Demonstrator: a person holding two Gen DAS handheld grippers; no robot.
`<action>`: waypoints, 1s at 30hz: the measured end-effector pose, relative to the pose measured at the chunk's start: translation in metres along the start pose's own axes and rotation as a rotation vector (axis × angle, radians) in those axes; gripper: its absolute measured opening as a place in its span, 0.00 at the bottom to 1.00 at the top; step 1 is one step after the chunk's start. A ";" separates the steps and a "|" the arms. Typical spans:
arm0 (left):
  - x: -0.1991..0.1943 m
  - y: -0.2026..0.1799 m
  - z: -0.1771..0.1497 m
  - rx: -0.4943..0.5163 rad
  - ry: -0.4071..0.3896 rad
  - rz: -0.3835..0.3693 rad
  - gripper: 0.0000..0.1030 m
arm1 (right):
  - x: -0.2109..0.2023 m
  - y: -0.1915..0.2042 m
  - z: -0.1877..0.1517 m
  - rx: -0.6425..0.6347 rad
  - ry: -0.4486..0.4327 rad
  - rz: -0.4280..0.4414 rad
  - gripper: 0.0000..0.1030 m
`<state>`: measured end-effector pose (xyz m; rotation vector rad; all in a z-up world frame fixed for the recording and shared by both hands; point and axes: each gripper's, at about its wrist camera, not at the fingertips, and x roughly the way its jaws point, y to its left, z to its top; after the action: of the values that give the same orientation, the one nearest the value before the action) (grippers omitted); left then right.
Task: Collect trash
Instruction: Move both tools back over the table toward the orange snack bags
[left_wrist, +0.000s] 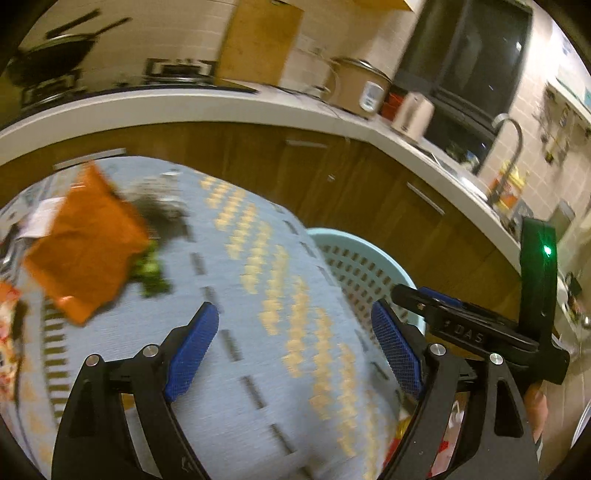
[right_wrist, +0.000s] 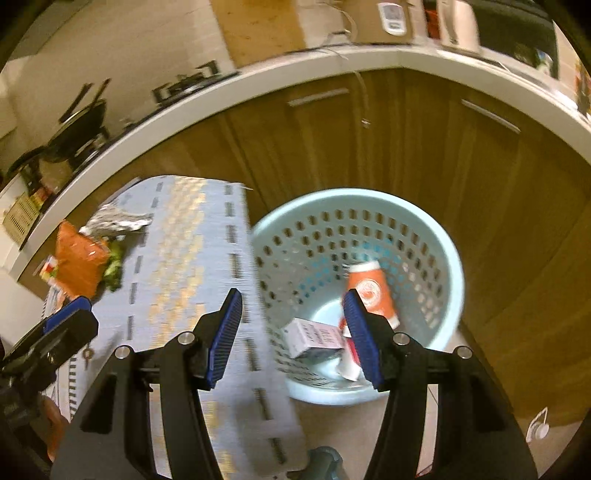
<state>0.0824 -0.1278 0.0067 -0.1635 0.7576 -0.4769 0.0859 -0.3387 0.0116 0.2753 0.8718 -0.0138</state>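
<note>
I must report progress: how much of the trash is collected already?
Done: an orange cup and a small white box lie in the blue basket. In hand: nothing; left gripper and right gripper are open. Left: the orange packet, foil wrapper and green scraps on the mat.

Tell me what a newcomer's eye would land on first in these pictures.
The pale blue basket on the floor by the wooden cabinets, with an orange cup and a small white box already lying in it. Next, the orange packet on the blue cloth to the basket's left, with greens and a foil wrapper beside it. Both grippers hang open and empty.
</note>
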 end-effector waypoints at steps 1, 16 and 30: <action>-0.006 0.007 0.001 -0.013 -0.010 0.010 0.80 | -0.001 0.009 0.001 -0.016 -0.005 0.009 0.52; -0.096 0.142 -0.015 -0.220 -0.116 0.316 0.80 | 0.009 0.115 -0.014 -0.195 0.016 0.118 0.52; -0.071 0.187 -0.036 -0.145 0.074 0.442 0.80 | 0.034 0.188 -0.018 -0.337 0.038 0.156 0.52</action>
<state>0.0796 0.0715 -0.0326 -0.1091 0.8731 -0.0082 0.1175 -0.1497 0.0190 0.0267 0.8734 0.2816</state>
